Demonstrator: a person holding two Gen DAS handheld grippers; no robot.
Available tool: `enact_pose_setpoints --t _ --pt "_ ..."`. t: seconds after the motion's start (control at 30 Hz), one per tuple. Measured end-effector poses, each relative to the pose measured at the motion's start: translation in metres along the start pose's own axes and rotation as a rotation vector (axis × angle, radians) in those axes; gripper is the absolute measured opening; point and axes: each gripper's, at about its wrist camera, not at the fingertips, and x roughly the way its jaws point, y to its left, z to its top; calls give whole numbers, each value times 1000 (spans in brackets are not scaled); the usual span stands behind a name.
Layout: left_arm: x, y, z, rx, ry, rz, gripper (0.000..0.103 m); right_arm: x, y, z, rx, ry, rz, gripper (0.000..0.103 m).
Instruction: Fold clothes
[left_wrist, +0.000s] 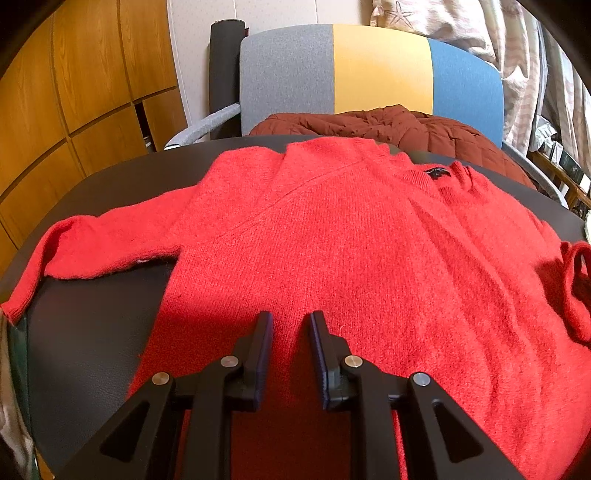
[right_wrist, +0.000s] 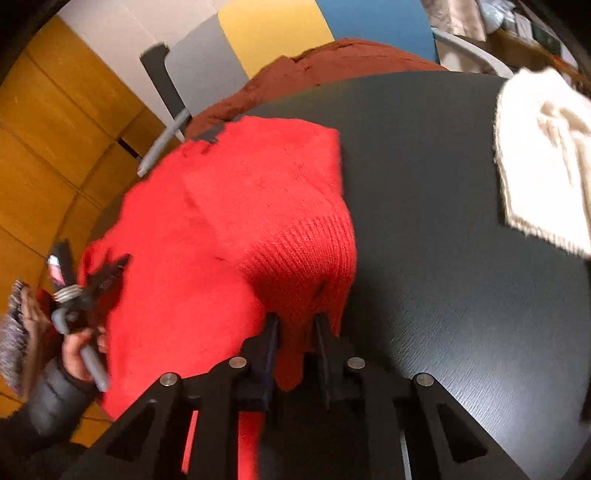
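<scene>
A red knit sweater (left_wrist: 351, 236) lies spread on a round black table (left_wrist: 92, 317), collar toward the far right, one sleeve (left_wrist: 92, 243) stretched to the left edge. My left gripper (left_wrist: 291, 321) hovers over the sweater's near hem, open and empty. In the right wrist view my right gripper (right_wrist: 297, 325) is shut on the ribbed cuff of the sweater's other sleeve (right_wrist: 295, 258), lifted and carried over the sweater's body (right_wrist: 177, 258). The left gripper (right_wrist: 96, 277) shows at the left of that view, held in a hand.
A cream knit garment (right_wrist: 543, 158) lies on the table at the right. A grey, yellow and blue chair (left_wrist: 369, 70) holding a brown quilted jacket (left_wrist: 388, 125) stands behind the table. Wooden cabinets (left_wrist: 74, 92) are on the left.
</scene>
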Motion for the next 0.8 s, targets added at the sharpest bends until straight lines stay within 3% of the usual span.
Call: enact_pose_setpoints --t 0.17,0.27,0.33,0.37,0.4,0.43,0.5,0.57,0.6,0.8 --pt "0 -3 5 33 27 4 20 -20 21 -4 131 -104 315 20" --pt "-6 9 10 -18 89 -140 20 -7 45 -16 147 -95 452 20" --pt "-12 21 10 -91 142 -324 20 12 61 -26 125 -59 495 24" --pt "-17 24 8 -100 157 -383 20 26 71 -32 111 -32 493 26" --pt "-21 26 5 -109 171 -443 20 36 77 -37 104 -7 485 41" --pt "-26 28 2 -114 183 -496 20 44 81 -41 98 9 477 64" --pt "-37 26 -5 -86 181 -540 20 51 86 -49 74 12 437 87" --pt "-45 24 -13 -68 194 -599 22 54 89 -54 42 0 375 91" --pt "-47 23 -16 -65 205 -619 23 52 88 -53 22 -15 327 101" --pt "-50 11 -31 -48 281 -690 24 40 85 -47 -96 -106 43 103"
